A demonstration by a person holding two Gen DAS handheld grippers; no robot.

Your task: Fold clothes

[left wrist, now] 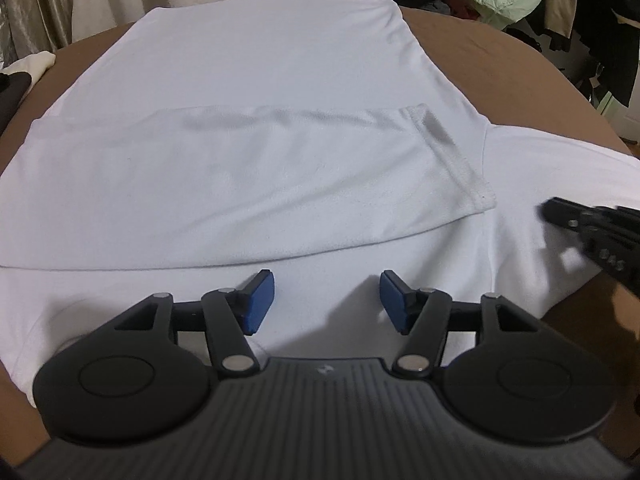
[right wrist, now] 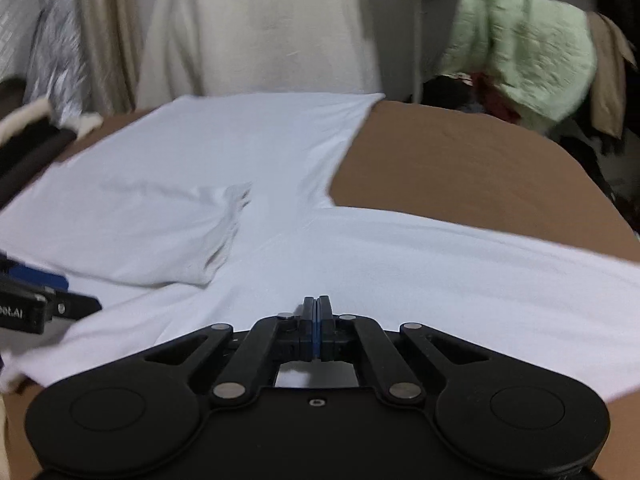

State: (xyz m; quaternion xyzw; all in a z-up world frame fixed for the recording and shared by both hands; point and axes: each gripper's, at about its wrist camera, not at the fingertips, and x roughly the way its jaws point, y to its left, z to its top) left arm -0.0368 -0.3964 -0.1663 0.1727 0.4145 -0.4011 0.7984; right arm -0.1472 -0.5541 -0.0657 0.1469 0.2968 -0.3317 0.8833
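one white shirt [left wrist: 248,60], long-sleeved, spread flat over a brown table [left wrist: 500,64]; body runs away toward the far edge, collar end nearest the tools. left sleeve [left wrist: 260,168] folded across the chest, its hemmed cuff [left wrist: 452,152] lying on the body near the right side. right sleeve [right wrist: 480,256] stretched out sideways on the table, not folded in.

two tools, black with blue pads.
- left tool [left wrist: 327,302]: wide open, fingers well apart, nothing between them; it sits just above the shirt's near part, below the folded sleeve. its tip also shows at the left edge of the right wrist view [right wrist: 48,304].
- right tool [right wrist: 317,320]: fingers pressed together, blue pads meeting; it sits low over the shirt at the root of the right sleeve. whether a pinch of cloth is caught between the pads cannot be told. from the left wrist view it appears blurred at the right edge [left wrist: 592,236], over the right sleeve.

surroundings: pale curtain [right wrist: 260,24] behind the far edge of the table; light green quilted garment [right wrist: 520,48] hanging at the right rear among dark clothes [left wrist: 608,32]; cream cloth [left wrist: 30,64] and a dark item [left wrist: 12,92] at the table's left edge.
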